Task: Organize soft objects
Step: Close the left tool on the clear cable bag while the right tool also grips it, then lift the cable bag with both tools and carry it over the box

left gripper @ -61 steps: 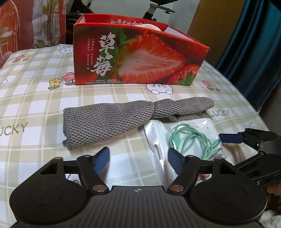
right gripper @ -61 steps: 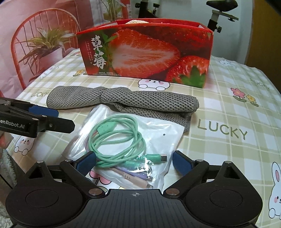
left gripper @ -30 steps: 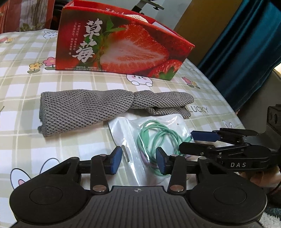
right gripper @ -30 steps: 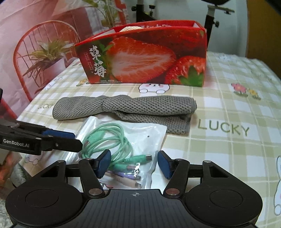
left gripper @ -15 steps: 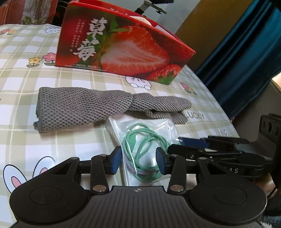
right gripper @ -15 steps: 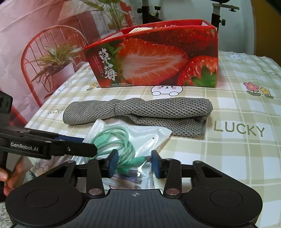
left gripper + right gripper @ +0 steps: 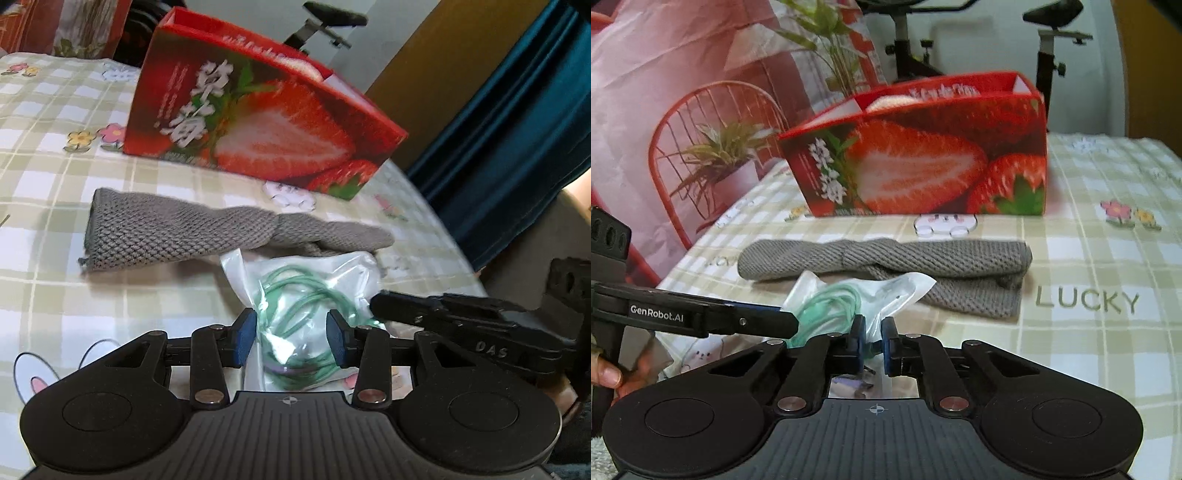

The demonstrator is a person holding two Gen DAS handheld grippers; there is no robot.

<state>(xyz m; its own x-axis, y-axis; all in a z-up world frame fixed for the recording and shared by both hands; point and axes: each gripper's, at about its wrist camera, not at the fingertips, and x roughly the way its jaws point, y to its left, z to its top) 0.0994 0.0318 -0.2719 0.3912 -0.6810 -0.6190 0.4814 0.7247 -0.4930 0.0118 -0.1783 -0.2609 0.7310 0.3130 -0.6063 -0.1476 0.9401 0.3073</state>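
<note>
The right gripper (image 7: 872, 338), low in the centre of its frame, has closed from wide open two seconds ago to a narrow pinch on the near edge of the bag (image 7: 886, 295), and the plastic now bunches up between the blue pads (image 7: 857, 338). The left gripper (image 7: 291, 338) has also narrowed over the same span but is not shut: its pads (image 7: 243, 338) stand on either side of the bag (image 7: 306, 291) with a clear gap, so it appears to straddle the bag without gripping; whether either pad touches the plastic is hard to tell through the glare. The bag, lying flat a second ago, is now crumpled and looks lifted at its near end, with the green cable (image 7: 303, 295) coiled inside.

Just beyond the bag, at mid-frame, the grey cloth (image 7: 886, 266) lies twisted on the checked tablecloth (image 7: 1108, 332), untouched and in the same place as before. Further back, in the upper middle, the strawberry box (image 7: 923, 177) stands open-topped with something pale inside.

The change suggests the grasp on the bag is made, and the likely next step is carrying it to the box. The slippery plastic held by one edge could slide out.
</note>
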